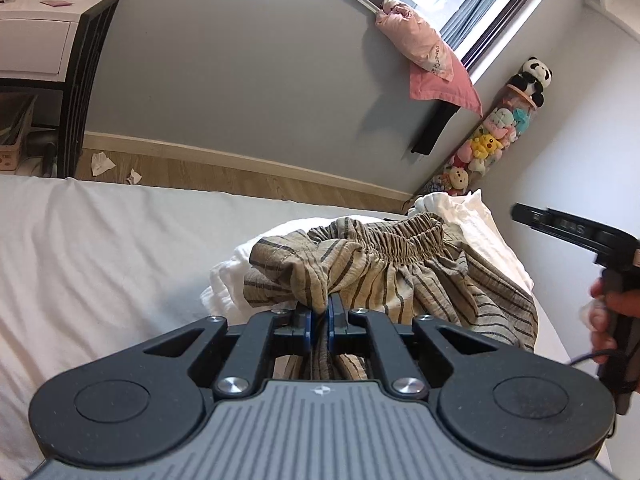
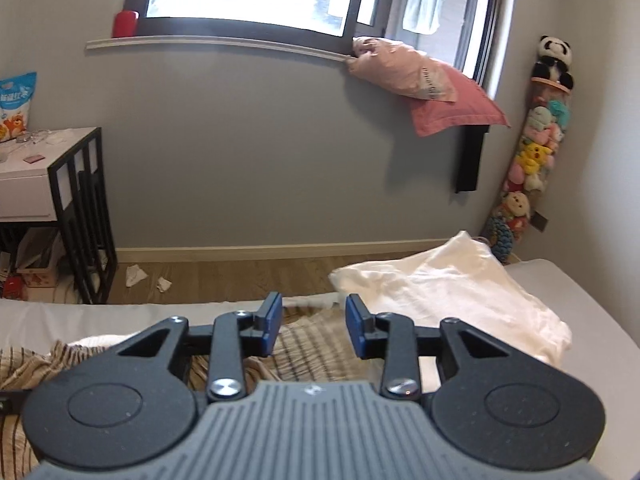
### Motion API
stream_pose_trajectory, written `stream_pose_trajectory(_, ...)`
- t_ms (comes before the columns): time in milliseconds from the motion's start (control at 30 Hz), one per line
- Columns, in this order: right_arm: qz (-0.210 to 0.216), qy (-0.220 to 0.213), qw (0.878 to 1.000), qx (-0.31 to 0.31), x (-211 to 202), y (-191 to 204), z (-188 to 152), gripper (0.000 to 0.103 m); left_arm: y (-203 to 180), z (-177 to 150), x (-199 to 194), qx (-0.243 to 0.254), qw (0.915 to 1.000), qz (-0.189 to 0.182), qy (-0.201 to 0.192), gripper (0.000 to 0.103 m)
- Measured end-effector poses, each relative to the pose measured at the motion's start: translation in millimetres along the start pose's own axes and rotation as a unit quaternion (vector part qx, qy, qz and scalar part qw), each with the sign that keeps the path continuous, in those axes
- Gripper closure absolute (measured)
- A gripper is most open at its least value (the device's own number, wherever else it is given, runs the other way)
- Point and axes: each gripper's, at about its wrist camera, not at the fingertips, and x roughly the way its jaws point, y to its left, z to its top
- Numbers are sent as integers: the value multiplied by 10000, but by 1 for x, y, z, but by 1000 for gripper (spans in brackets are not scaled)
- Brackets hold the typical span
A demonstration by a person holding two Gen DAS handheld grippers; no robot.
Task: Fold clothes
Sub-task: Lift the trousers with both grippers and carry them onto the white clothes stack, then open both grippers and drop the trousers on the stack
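Tan striped shorts (image 1: 400, 268) with an elastic waistband lie bunched on the bed, on top of a white garment (image 1: 228, 280). My left gripper (image 1: 320, 316) is shut on a fold of the shorts. My right gripper (image 2: 313, 326) is open and empty, held above the striped shorts (image 2: 308, 344), with the white garment (image 2: 448, 292) to its right. The right gripper's body and the hand holding it show at the right edge of the left wrist view (image 1: 608, 280).
The bed has a white sheet (image 1: 100, 248). Beyond its far edge are wooden floor (image 2: 240, 276) with paper scraps, a bedside table (image 2: 60, 184) at left, a grey wall, pink pillows (image 2: 432, 88) on the sill, and a column of plush toys (image 2: 532, 152) at right.
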Motion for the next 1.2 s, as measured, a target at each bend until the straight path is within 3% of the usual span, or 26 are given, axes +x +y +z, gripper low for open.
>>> stream_pose_trajectory(100, -67, 97, 9996, 270, -11, -13, -11, 51, 1, 3, 3, -26, 10000, -8, 44, 94)
stream_pose_trajectory(200, 73, 226, 9935, 1117, -19, -37, -34, 43, 3, 4, 4, -53, 10000, -15, 73, 94)
stream_pose_trajectory(267, 150, 309, 9817, 1872, -23, -56, -56, 42, 3, 5, 5, -25, 10000, -14, 89, 94)
stream_pose_trajectory(367, 413, 355, 9485, 3120, -23, -80, -94, 43, 1, 5, 5, 22, 9999, -3, 105, 94)
stream_pose_trajectory(433, 727, 351, 9151, 3952, -20, -93, -120, 43, 1, 5, 6, 46, 9999, -2, 120, 94)
stream_pose_trajectory(567, 1083, 318, 8564, 5039, -5, -100, -155, 44, 0, 5, 8, 102, 9998, 32, 139, 94)
stream_pose_trajectory(600, 1074, 286, 8502, 5146, -2, -101, -156, 59, 0, 5, 9, 115, 9998, 33, 144, 94)
stream_pose_trajectory(633, 1055, 252, 8450, 5236, 2, -103, -155, 85, 0, 6, 9, 127, 9998, 29, 149, 94)
stream_pose_trajectory(700, 1068, 159, 8489, 5175, 4, -106, -145, 92, -2, 8, 8, 161, 9998, 2, 144, 94)
stream_pose_trajectory(800, 913, 22, 8771, 4716, -1, -108, -125, 95, -5, 11, 9, 205, 9997, -62, 145, 94)
stream_pose_trajectory(867, 679, 139, 8884, 4537, 3, -108, -123, 96, -7, 10, 13, 233, 9995, -46, 183, 94)
stream_pose_trajectory(1033, 370, 430, 8940, 4445, 23, -103, -143, 96, 2, 0, 32, 341, 9984, 125, 440, 93)
stream_pose_trajectory(1200, 322, 398, 8960, 4412, 20, -104, -156, 88, 7, 2, 21, 511, 9980, -85, 371, 86)
